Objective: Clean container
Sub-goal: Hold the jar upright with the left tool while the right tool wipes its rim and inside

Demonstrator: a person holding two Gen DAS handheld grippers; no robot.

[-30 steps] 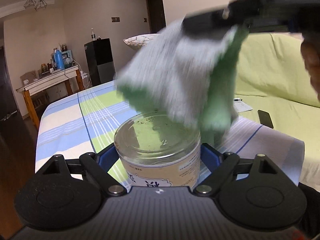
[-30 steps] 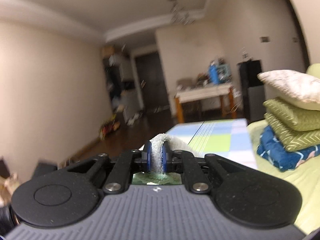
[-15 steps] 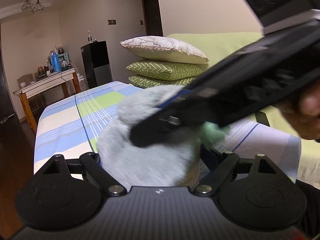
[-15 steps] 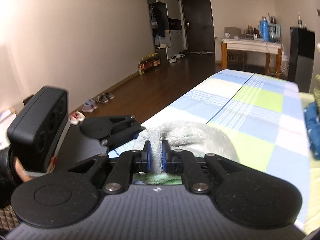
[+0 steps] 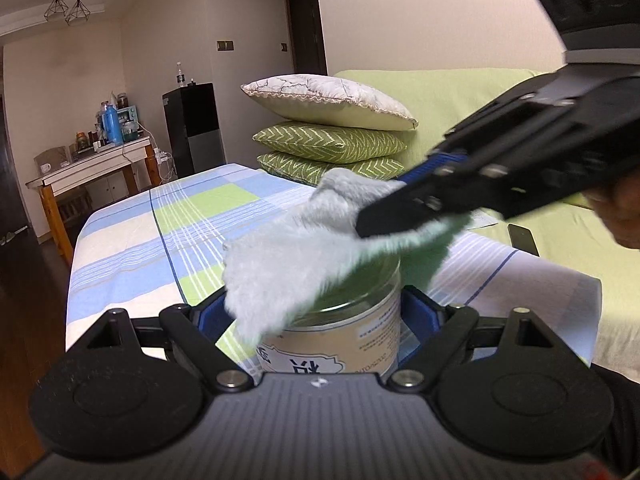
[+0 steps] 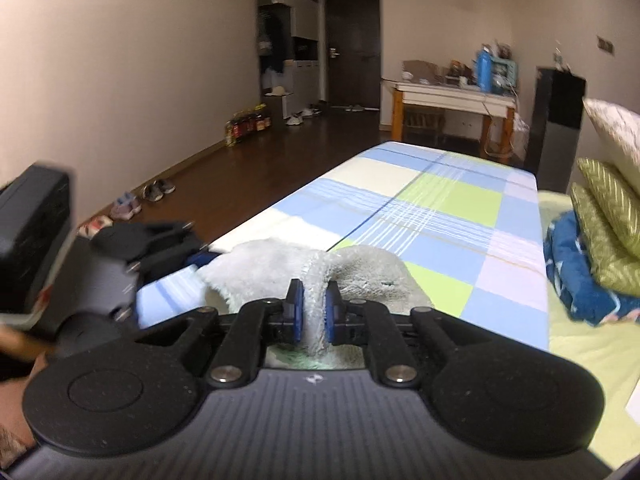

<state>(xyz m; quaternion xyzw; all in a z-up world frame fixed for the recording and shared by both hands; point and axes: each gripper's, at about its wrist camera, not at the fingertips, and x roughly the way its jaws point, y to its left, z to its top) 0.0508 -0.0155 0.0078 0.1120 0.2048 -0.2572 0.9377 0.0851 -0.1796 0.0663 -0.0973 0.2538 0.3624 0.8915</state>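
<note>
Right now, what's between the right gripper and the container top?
Only the cloth: pinched in the right gripper, it drapes over the container held by the left gripper. Left wrist view shows it.

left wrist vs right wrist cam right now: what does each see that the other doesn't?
Only the left wrist view shows the container, clamped between the left gripper fingers, its lid partly under the cloth, plus the sofa. Only the right wrist view shows the right gripper pads pinching a cloth fold, the dark door and shoes on the floor. Both show the cloth, checked tablecloth, stacked pillows and far wooden table.
</note>
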